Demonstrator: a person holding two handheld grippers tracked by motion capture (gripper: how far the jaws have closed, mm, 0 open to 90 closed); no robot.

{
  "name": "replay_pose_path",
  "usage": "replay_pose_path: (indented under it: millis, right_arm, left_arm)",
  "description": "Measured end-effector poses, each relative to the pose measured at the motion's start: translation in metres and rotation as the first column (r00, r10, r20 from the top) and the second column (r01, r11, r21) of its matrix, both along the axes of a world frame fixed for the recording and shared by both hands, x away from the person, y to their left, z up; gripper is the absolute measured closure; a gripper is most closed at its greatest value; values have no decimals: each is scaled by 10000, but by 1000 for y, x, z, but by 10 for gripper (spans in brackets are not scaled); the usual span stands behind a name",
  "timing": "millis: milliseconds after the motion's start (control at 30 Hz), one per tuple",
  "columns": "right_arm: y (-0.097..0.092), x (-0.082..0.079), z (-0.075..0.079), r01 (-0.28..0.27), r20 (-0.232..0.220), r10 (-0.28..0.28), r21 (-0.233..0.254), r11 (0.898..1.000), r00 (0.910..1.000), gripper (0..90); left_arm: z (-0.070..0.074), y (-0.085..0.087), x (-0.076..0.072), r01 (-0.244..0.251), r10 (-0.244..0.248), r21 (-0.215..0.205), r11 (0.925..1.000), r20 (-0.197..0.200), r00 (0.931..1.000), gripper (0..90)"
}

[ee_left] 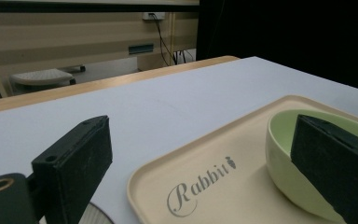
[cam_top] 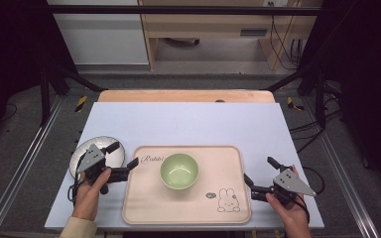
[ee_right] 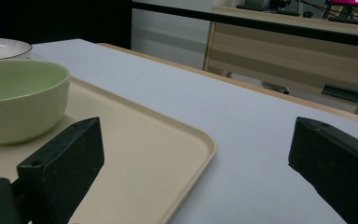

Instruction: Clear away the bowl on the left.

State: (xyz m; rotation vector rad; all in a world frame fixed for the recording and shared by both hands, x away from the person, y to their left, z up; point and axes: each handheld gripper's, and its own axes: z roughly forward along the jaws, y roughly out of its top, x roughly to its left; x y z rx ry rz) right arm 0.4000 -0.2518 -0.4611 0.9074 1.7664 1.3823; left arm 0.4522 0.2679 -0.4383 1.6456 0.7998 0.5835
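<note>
Sitting mid-tray (cam_top: 144, 208), green bowl (cam_top: 179, 170) is upright, nothing inside. Tray lies on worktop (cam_top: 188, 124). Plate (cam_top: 87, 148) just left of tray, bare. Left gripper (cam_top: 123, 156) jaws spread, over plate edge; right gripper (cam_top: 259, 171) jaws spread, beside tray's right rim, holding nothing.

A green bowl (cam_top: 179, 170) sits in the tray (cam_top: 144, 208) — a gripper (cam_top: 125, 159) on each side, jaws apart.

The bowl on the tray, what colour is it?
Light green; the bowl shows best in the high view.
</note>
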Motion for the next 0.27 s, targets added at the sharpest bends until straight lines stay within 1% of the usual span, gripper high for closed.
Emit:
replay_pose_path:
  millis: [100,133,200,233,267]
  right_arm:
    - [0,0,0,3,-3,-3,3,10000,10000,34]
    - [0,0,0,7,-9,-7,11,10000,10000,34]
    - [0,0,0,-4,7,4,29,10000,10000,35]
    - [0,0,0,-6,9,6,48,10000,10000,34]
    - [0,0,0,-14,17,14,51,10000,10000,34]
  left_arm:
    - [-5,3,-4,-130,129,251,9996,23,9999,54]
    - [-7,4,-5,-159,157,474,9987,45,9999,54]
    - [-9,4,-7,-241,247,618,9978,-87,9997,54]
    - [-12,5,-9,-286,299,593,9978,-211,9993,54]
    - [-14,5,-9,-357,375,662,9972,-255,9990,54]
